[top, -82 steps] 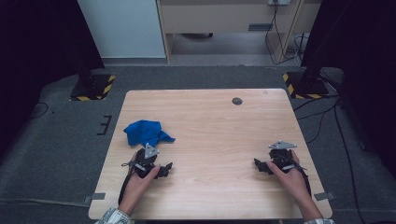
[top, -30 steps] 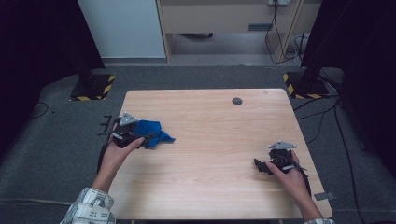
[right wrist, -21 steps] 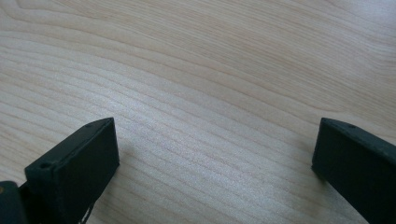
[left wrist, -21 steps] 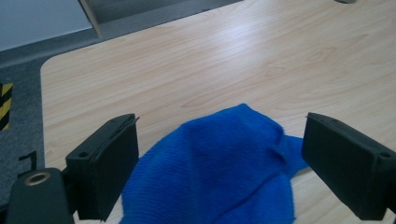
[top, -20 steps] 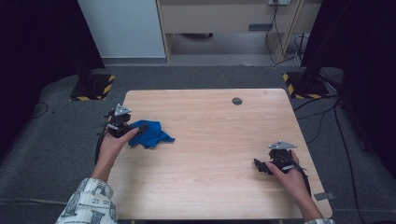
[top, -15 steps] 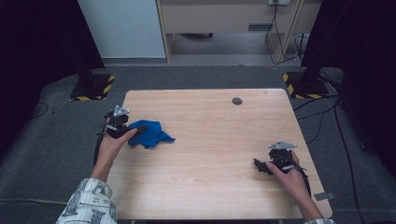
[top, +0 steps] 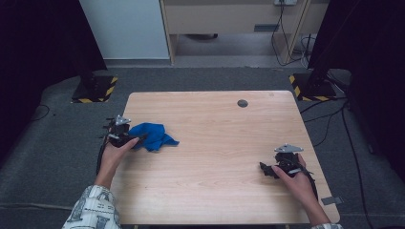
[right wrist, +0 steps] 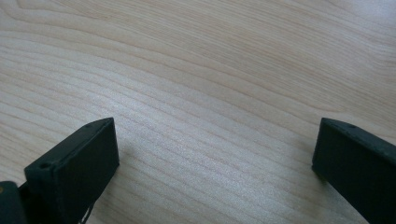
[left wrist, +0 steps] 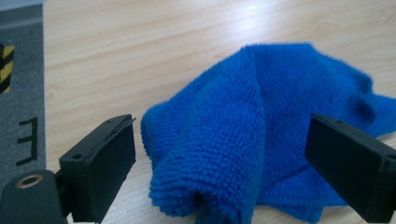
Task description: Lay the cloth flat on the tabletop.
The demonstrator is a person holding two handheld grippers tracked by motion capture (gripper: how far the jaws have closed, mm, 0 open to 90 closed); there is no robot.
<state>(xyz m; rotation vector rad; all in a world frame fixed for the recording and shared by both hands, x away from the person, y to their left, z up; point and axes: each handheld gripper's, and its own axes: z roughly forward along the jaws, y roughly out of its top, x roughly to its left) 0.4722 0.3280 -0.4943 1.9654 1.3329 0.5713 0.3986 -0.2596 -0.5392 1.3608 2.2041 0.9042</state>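
Note:
A crumpled blue cloth [top: 152,135] lies near the left edge of the wooden table [top: 219,119]. My left gripper [top: 138,139] is at the cloth's left side, open, and a raised fold of the blue cloth [left wrist: 233,140] sits between its two jaws. The left gripper [left wrist: 224,168] has its jaws spread wide on either side of that fold. My right gripper [top: 265,169] rests low at the table's right front, open. In the right gripper view the right gripper [right wrist: 210,172] has bare wood between its jaws.
A small dark round hole [top: 242,103] sits near the table's far edge. Grey floor [left wrist: 21,93] with yellow-black striped stand feet [top: 95,90] lies just past the table's left edge.
My left gripper has moved from the table's front left up to the cloth's left side and settled around a fold. The cloth shifted slightly. The right gripper has stayed put.

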